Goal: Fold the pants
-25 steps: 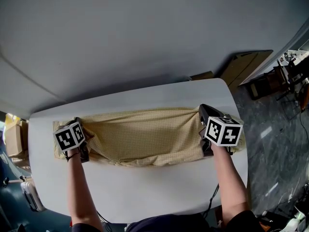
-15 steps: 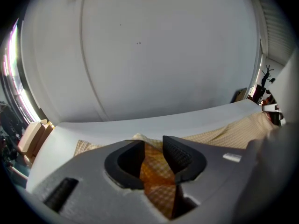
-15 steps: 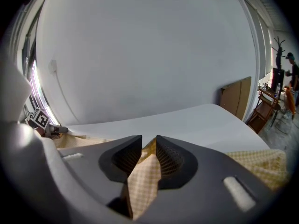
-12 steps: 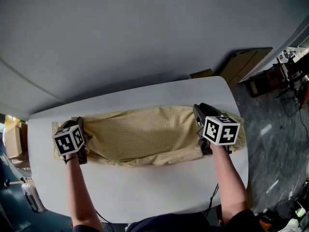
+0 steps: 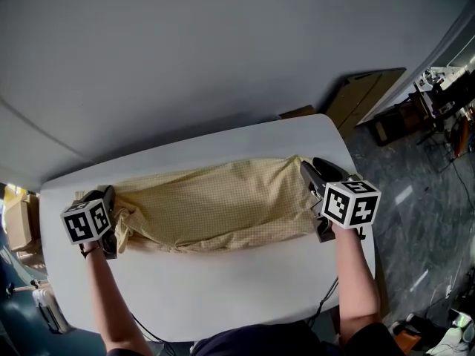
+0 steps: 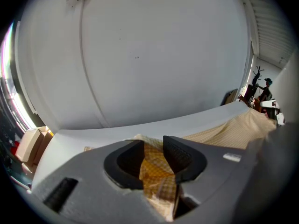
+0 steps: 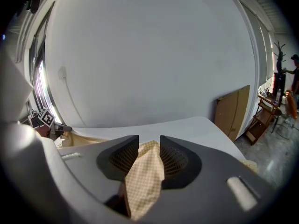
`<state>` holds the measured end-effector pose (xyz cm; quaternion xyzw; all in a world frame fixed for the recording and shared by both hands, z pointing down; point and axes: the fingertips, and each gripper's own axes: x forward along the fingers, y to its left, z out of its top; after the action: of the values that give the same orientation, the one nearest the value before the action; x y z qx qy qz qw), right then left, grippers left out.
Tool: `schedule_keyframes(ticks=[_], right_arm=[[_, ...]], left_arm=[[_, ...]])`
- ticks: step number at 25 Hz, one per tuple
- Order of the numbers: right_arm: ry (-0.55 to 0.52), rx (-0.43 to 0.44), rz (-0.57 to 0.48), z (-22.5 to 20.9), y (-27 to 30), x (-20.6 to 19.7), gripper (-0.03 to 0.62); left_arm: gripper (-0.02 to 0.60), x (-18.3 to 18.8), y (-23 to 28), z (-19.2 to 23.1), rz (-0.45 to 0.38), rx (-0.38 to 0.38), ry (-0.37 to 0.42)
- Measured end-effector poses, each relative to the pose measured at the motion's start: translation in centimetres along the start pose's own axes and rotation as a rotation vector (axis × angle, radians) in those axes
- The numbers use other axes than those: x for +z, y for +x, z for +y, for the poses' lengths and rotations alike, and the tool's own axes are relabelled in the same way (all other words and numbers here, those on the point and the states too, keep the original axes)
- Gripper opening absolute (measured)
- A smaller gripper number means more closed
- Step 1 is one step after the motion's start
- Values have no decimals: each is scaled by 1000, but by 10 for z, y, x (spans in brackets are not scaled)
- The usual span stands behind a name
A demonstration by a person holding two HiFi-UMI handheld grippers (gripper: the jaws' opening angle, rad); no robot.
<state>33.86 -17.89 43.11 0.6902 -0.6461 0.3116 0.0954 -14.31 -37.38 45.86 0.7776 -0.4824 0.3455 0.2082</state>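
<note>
**Markings.** Each gripper carries a cube with black-and-white square markers: the left cube [image 5: 85, 221] and the right cube [image 5: 351, 203]. These are block patterns, not letters.

**Left gripper** [image 6: 153, 146]. The jaws stand partly apart and have just been opening. A bunched fold of the pants [image 5: 215, 202] lies loose in the gap between them.

**Right gripper** [image 7: 149, 146]. The jaws stand partly apart and have just been opening. A fold of the same checked tan cloth rises between the pads.

**Task item.** The pants span from one gripper to the other in a long band. One end is at the left jaws and the other at the right jaws (the cloth is rumpled nearest the left gripper). They rest on the table [image 5: 223, 288] beneath both grippers.

**Surface and room.** The table is white with rounded corners. A plain pale wall [image 5: 185, 50] stands ahead of both sets of jaws. A cardboard panel [image 5: 364, 99] leans on it, ahead and to the right of the right gripper. A cardboard box [image 5: 18, 225] sits outboard of the left gripper. The dark marbled floor [image 5: 423, 191] lies outboard of the right gripper.
</note>
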Motion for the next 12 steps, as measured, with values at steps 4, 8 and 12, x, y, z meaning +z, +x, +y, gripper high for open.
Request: schedule_keyframes(ticks=[4,8,12], right_arm=[[22,-14,9,-8,-19,-11,131],[35,-23,15,-12,-37,-25,130],[34,-27,14,-14,-53,-33,124]], left_arm=[[130,-6,-8,4,25,-31,-8],[150,-10,-17,17,40,2,-4],[167,-9,-24,24,30,-7,-17]])
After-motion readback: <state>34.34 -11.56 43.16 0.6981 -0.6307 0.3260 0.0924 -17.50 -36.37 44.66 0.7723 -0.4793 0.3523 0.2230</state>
